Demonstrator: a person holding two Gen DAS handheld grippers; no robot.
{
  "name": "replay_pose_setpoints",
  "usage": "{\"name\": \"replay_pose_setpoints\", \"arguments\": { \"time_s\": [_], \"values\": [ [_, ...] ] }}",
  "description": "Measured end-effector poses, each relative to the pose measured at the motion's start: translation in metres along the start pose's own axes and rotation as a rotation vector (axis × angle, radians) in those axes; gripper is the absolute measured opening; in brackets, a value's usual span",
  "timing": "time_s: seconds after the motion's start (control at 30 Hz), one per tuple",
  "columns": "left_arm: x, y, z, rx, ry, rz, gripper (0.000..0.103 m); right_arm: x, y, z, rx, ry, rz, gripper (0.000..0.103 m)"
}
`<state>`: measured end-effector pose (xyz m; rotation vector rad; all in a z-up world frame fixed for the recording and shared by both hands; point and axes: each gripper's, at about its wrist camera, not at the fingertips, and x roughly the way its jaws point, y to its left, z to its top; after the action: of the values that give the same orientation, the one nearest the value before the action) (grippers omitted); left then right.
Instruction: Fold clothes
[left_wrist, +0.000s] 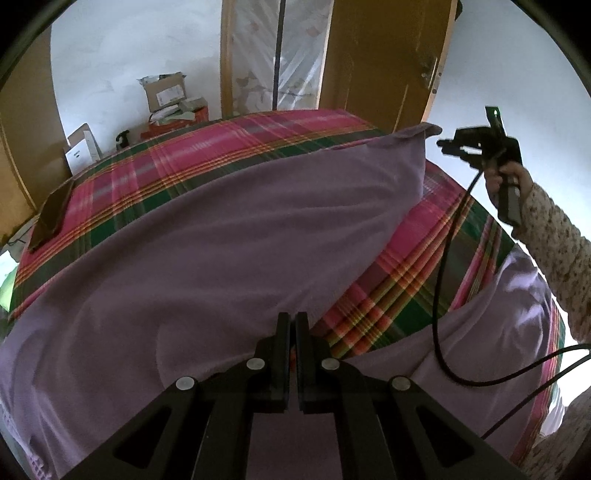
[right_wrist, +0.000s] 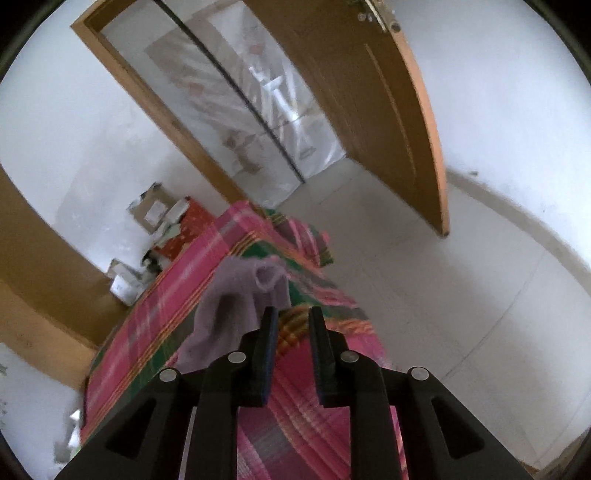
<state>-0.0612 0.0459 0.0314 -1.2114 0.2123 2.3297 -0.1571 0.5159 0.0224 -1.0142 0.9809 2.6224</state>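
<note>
A large purple garment (left_wrist: 221, 240) lies spread over the pink and green plaid bed cover (left_wrist: 221, 147). One part runs up to a raised corner at the far right, and another part is bunched at the near right. My left gripper (left_wrist: 293, 321) sits low at the garment's near edge, its fingers pressed together on the cloth. A hand in a floral sleeve holds my right gripper (left_wrist: 443, 144) in the air past that raised corner. In the right wrist view my right gripper (right_wrist: 291, 317) is open and holds nothing, above the bed cover (right_wrist: 314, 424), with the garment (right_wrist: 236, 295) ahead.
A flat brown object (left_wrist: 51, 214) rests on the bed's far left edge. Cardboard boxes (left_wrist: 166, 92) are stacked against the far wall. A wooden door (right_wrist: 369, 110) stands open beside a pale floor (right_wrist: 461, 295). A black cable (left_wrist: 439, 295) hangs across the bed's right side.
</note>
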Motion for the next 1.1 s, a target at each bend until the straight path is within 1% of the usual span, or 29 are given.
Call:
{"name": "replay_pose_setpoints", "arguments": {
  "time_s": [0.2,0.3,0.4,0.6,0.7,0.87,1.1],
  "values": [
    [-0.005,0.007,0.004,-0.036,-0.021,0.007,0.002,0.023,0.008,-0.007,-0.051,0.083,0.041,0.019],
    [-0.006,0.009,0.005,-0.047,-0.026,0.007,0.002,0.035,0.018,-0.007,-0.083,0.098,0.032,0.021],
    [-0.007,0.01,0.004,-0.057,-0.03,0.01,0.002,0.043,0.028,-0.004,-0.09,0.096,0.043,0.023],
    [-0.006,0.013,0.006,-0.081,-0.028,0.012,0.002,0.061,0.06,0.002,-0.152,0.09,0.037,0.023],
    [-0.005,0.015,0.004,-0.094,-0.025,0.013,0.002,0.075,0.074,0.006,-0.173,0.123,0.058,0.028],
    [-0.004,0.019,0.001,-0.112,-0.019,0.014,0.002,0.08,0.07,0.007,-0.125,0.14,0.078,0.029],
    [0.002,0.016,0.0,-0.108,-0.005,0.005,0.002,0.082,0.06,0.007,-0.047,0.151,0.111,0.029]
  ]
}}
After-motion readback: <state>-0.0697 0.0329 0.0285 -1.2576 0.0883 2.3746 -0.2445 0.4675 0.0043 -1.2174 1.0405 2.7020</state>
